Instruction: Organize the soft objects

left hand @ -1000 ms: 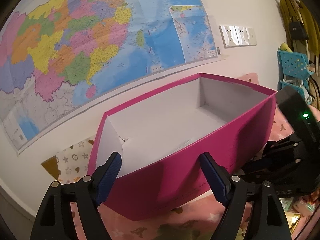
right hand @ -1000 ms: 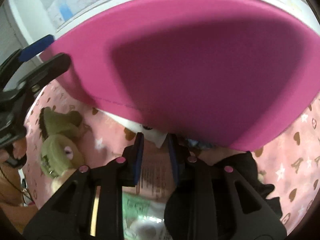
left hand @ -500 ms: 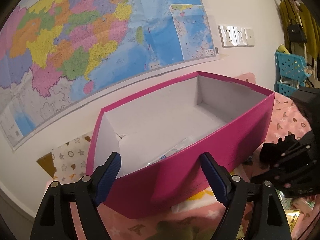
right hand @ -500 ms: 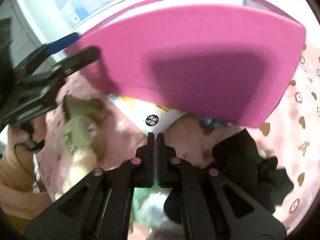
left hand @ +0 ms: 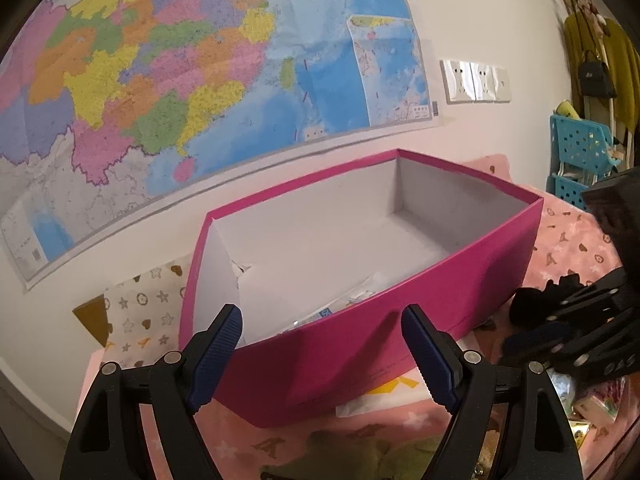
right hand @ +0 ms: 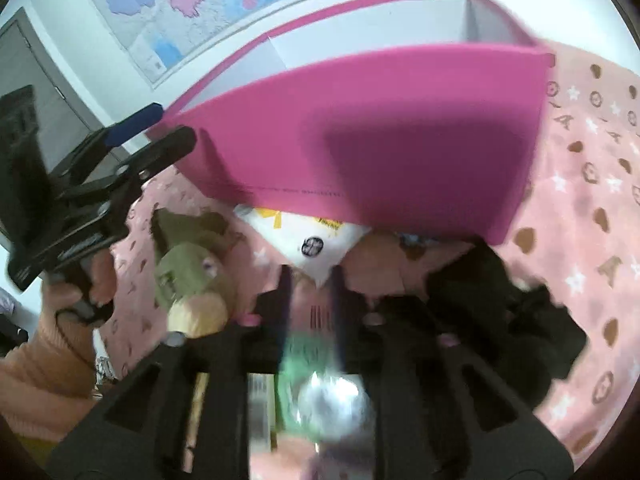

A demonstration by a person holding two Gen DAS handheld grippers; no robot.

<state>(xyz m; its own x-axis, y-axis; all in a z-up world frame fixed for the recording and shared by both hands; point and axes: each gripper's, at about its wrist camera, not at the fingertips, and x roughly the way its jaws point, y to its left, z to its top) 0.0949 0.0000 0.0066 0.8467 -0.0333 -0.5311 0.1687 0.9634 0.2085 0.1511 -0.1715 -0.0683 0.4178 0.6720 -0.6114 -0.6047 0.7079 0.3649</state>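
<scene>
A pink box (left hand: 360, 352) with a white inside stands on the bed, and a clear packet (left hand: 352, 300) lies in it. My left gripper (left hand: 320, 316) hovers open just before its near wall, with nothing between the blue pads (left hand: 218, 344). My right gripper (right hand: 310, 280) is low over the bedspread in front of the box, its jaws opening. A barcoded packet (right hand: 318, 314) shows through the gap, blurred, with no pad pressing on it. A green plush toy (right hand: 188, 264) lies to its left and a black cloth (right hand: 520, 312) to its right. A white packet (right hand: 312, 240) pokes out from under the box.
The pink patterned bedspread (right hand: 592, 160) runs off to the right. A map (left hand: 200, 80) and wall sockets (left hand: 474, 82) are behind the box, and a blue basket (left hand: 580, 148) stands at the far right. A hand in an orange sleeve (right hand: 60, 320) holds the left gripper (right hand: 160, 132).
My right gripper has drawn back from the pink box; its jaws went shut and have parted again. The left gripper has stayed still and open.
</scene>
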